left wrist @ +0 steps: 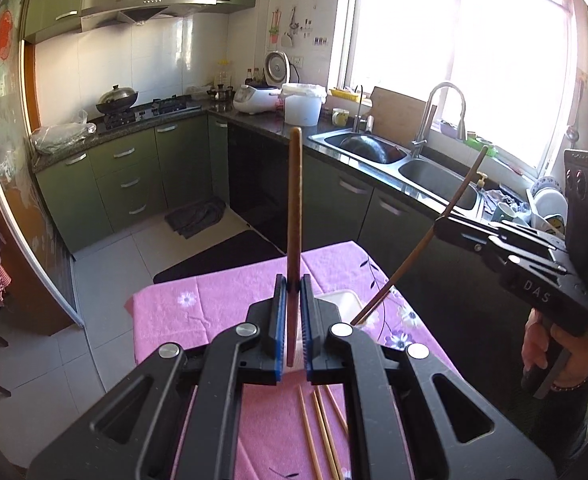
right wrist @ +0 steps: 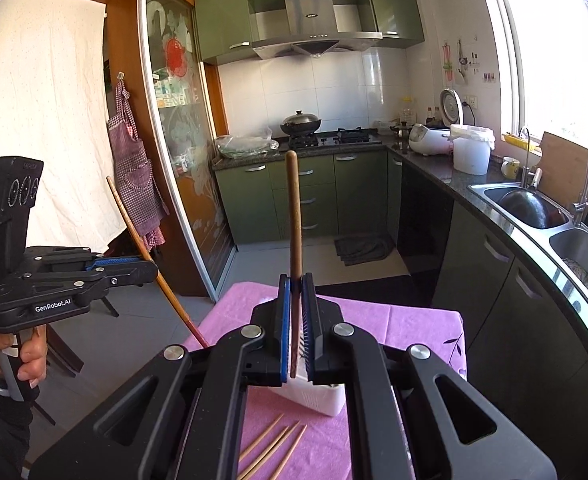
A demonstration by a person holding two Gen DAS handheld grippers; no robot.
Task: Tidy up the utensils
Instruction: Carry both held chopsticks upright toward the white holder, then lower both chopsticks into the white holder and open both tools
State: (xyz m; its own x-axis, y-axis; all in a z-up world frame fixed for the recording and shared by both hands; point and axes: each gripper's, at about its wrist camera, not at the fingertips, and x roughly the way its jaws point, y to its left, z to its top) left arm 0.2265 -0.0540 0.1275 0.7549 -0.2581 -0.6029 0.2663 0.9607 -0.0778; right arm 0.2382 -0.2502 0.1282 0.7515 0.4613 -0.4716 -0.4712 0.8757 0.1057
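Both grippers clamp upright chopsticks: left gripper [left wrist: 292, 300] one chopstick [left wrist: 295, 200], right gripper [right wrist: 297, 300] another chopstick [right wrist: 294, 216]; white holder [right wrist: 317, 398] probably just below, nearer the right.

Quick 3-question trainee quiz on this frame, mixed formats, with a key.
1. True or false: the left tongs are empty.
2. The loose pale chopsticks lie on: A) the pink cloth B) the sink C) the stove.
3. Fill in: the dark chopstick in the right tongs slants down toward the white ___.

Key:
1. False, they are shut on a brown chopstick.
2. A.
3. white container.
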